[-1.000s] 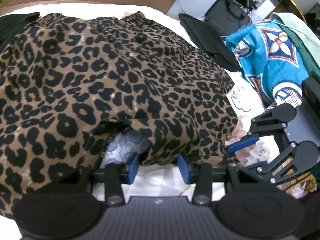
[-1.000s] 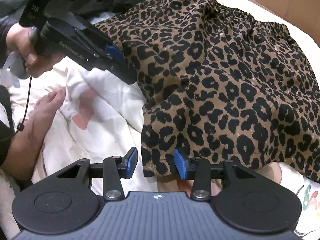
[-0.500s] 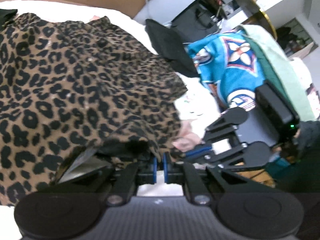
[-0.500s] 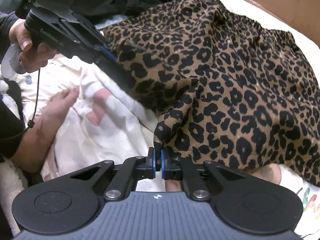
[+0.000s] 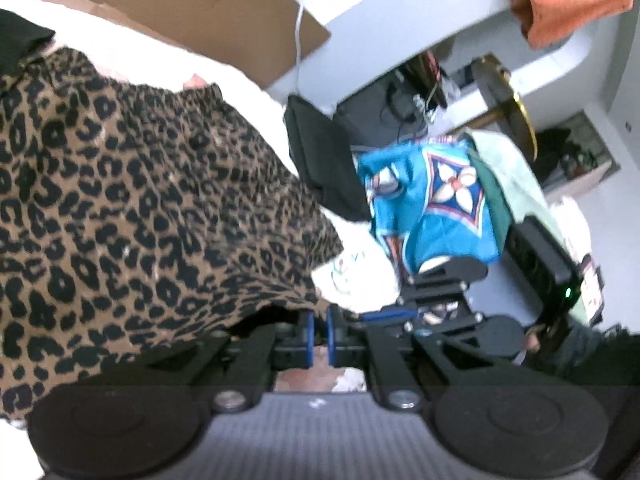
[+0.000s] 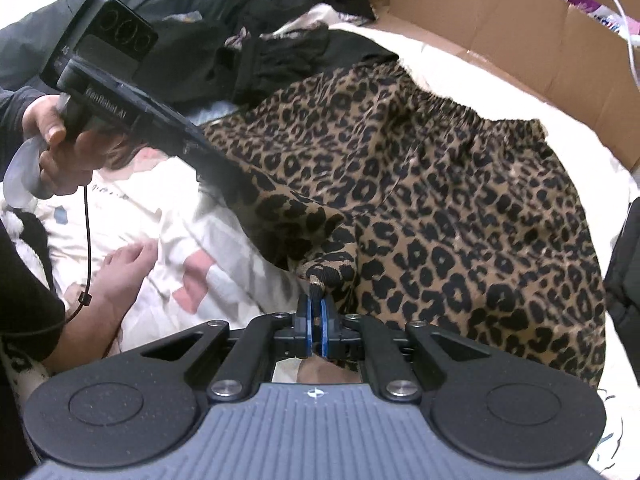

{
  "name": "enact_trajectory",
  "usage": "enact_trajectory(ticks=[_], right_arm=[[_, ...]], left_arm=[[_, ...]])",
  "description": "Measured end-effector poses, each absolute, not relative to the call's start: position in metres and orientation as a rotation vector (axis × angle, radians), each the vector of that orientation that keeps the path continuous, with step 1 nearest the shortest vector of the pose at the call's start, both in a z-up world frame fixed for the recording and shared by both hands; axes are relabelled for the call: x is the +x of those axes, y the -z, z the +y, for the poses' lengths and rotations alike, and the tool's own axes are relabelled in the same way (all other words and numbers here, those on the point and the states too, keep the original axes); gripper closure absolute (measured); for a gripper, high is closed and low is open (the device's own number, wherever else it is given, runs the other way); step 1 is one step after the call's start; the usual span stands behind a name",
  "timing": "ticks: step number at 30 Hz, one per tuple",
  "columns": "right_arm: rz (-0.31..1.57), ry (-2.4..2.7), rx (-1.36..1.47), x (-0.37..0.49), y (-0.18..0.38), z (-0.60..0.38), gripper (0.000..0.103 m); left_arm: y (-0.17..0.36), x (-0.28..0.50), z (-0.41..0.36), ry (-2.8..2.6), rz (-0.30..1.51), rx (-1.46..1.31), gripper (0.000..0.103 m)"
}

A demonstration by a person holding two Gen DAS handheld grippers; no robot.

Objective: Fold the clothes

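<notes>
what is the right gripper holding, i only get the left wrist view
Observer: The right gripper has its jaws shut on a hem corner of the brown leopard-print fabric garment, which rises to a peak there.
Operator: and my left one, seen from that side
Observer: The left gripper bites the same hem further along, and a hand is wrapped around its handle.
Operator: anything near the lifted edge
Observer: A bare hand rests on the white printed bedding, clear of the garment.
</notes>
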State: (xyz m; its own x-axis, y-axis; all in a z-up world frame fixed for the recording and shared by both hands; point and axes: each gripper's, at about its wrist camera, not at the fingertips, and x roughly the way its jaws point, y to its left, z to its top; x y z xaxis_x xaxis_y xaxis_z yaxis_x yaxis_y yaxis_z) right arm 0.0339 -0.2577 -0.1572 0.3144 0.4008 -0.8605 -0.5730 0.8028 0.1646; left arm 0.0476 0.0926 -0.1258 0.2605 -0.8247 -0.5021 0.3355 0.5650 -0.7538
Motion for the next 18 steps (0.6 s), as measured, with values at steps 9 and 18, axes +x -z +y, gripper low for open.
enact_trajectory(ticks=[9,18], right_arm=[[1.038,-0.610,-0.171,0.047,0.144,-0.266,0.100],[1.209,-0.651,-0.110,0.044,0.174,-0.264,0.093]], left_arm=[[0.117,0.075,0.089,0.841,1.007,-0.600,0.097],[0.161,0.052,0.067,0.831,1.194,-0.563,0.096]])
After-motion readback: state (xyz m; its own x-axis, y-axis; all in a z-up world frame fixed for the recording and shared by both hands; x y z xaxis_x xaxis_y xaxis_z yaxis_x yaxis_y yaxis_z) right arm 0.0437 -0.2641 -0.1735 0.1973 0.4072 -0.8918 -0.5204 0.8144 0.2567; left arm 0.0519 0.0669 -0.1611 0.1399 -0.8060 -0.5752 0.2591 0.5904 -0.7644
